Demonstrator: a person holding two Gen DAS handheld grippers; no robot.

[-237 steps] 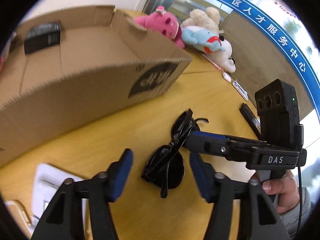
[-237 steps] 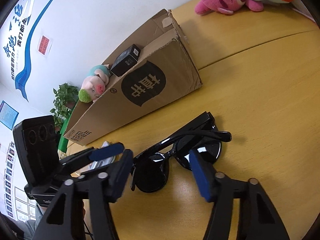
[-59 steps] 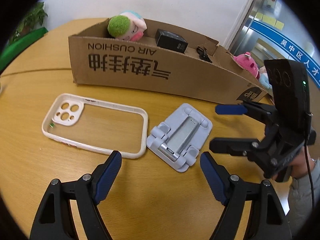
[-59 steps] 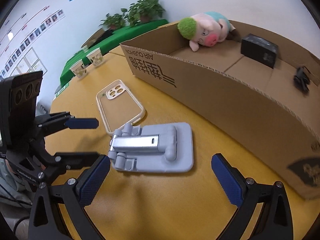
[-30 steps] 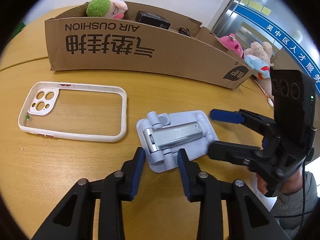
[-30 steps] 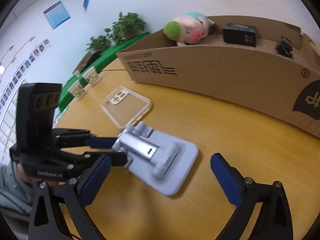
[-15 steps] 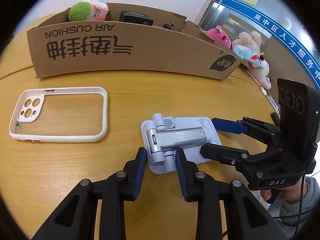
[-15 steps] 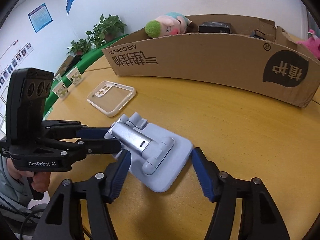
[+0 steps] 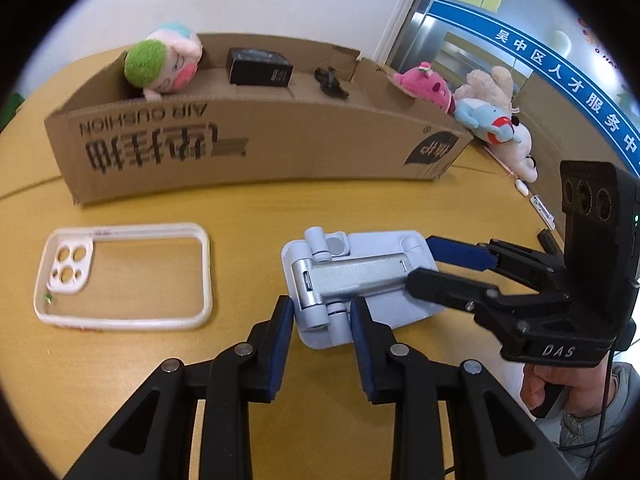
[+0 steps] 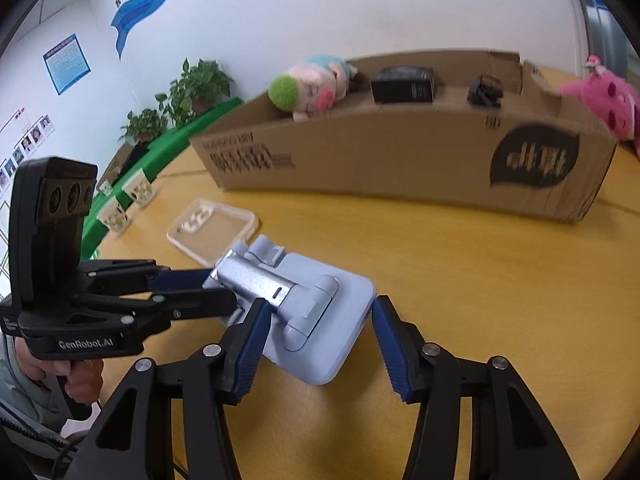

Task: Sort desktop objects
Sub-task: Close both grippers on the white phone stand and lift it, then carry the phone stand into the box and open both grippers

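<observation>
A pale blue folding phone stand (image 9: 360, 276) (image 10: 344, 292) lies between both grippers on the wooden table (image 9: 100, 360). My left gripper (image 9: 321, 308) (image 10: 218, 288) is shut on the stand's hinged end. My right gripper (image 10: 320, 308) (image 9: 420, 262) comes in from the opposite end. Its jaws are closing with the stand's base between them, and the pads meet its two side edges. A clear phone case with a white rim (image 9: 140, 276) (image 10: 212, 224) lies flat to the left of the stand.
A long open cardboard box (image 9: 280, 148) (image 10: 400, 160) stands behind, holding a plush pig (image 9: 164, 60), a black carton (image 9: 260, 66) and folded sunglasses (image 9: 330, 82). Plush toys (image 9: 492, 120) lie past its right end. Paper cups (image 10: 116, 212) stand far left.
The right gripper's jaws have come in from wide open to the sides of the stand. The left gripper has kept its hold on the hinged end, and the stand has turned slightly.
</observation>
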